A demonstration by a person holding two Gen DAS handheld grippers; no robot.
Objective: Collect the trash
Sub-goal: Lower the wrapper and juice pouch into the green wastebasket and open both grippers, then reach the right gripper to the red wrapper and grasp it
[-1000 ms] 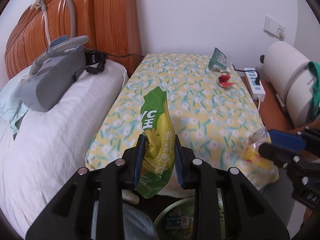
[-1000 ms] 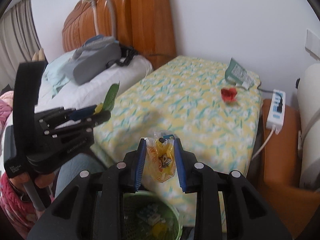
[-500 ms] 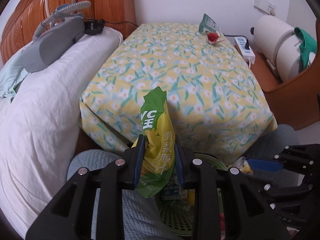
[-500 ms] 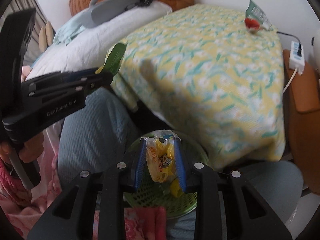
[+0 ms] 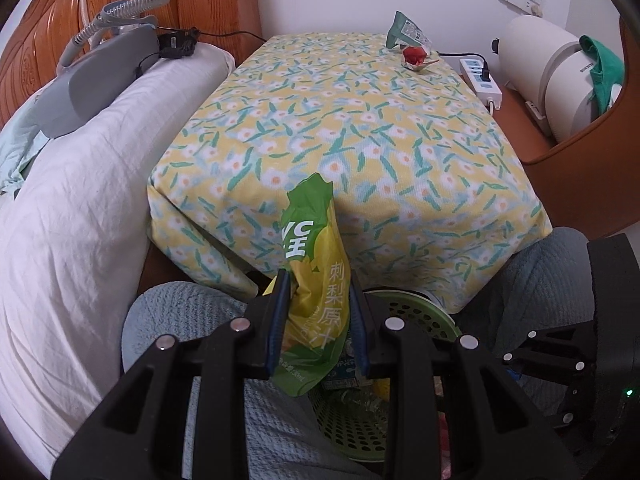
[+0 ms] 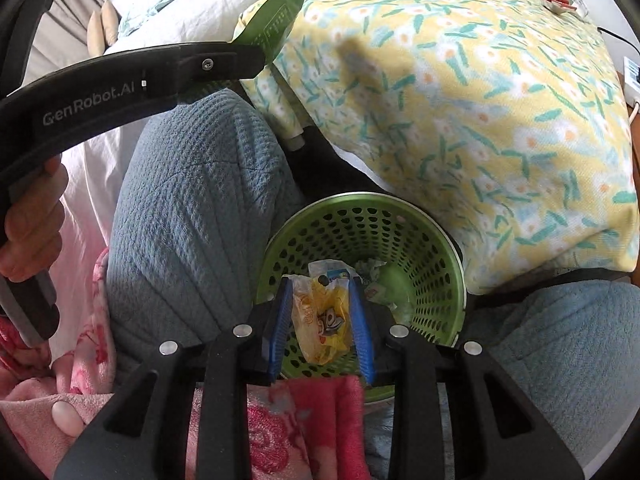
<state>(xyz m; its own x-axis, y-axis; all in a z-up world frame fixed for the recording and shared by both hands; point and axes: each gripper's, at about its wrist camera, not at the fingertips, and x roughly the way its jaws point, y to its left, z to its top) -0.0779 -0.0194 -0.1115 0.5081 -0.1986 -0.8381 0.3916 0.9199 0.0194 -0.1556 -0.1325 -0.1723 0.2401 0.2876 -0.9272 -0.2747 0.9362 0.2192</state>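
A floral tablecloth covers the table, and a green basket is seen just below its near edge — between the person's knees, with scraps already inside. A green juice pouch is clamped upright in the left gripper, just above the basket's rim. A small yellow wrapper is pinched by the right gripper, over the basket's opening. Two more wrappers are left at the table's far end — well away from the basket.

A floral-clothed counter stands beside the bed. A green packet and red wrapper lie at its far end.
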